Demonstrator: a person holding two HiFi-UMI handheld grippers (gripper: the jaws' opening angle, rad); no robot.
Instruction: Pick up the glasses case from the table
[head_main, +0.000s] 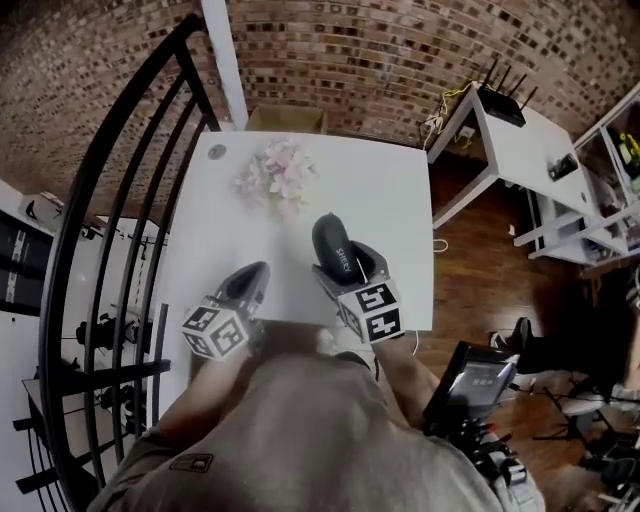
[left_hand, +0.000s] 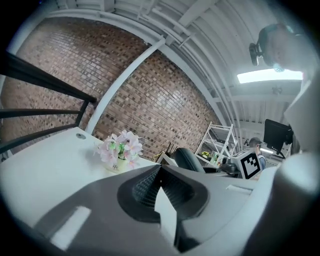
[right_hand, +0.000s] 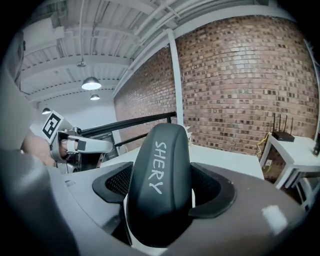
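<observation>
The glasses case (right_hand: 159, 185) is dark grey, oval, with white lettering on its lid. My right gripper (right_hand: 162, 187) is shut on it, one jaw at each side, and the case is lifted above the white table (head_main: 380, 190). From the head view the glasses case (head_main: 334, 247) sticks forward out of the right gripper (head_main: 345, 265) over the table's near middle. My left gripper (head_main: 252, 283) hovers to the left near the front edge, jaws together with nothing between them. The left gripper view has its left gripper (left_hand: 159, 187) shut, and the glasses case (left_hand: 189, 159) shows beyond it at the right.
A pot of pink flowers (head_main: 277, 175) stands at the table's far middle. A black railing (head_main: 110, 200) runs along the left. A white side table (head_main: 525, 140) with a router sits at the right, and a brick wall (head_main: 330, 50) lies behind.
</observation>
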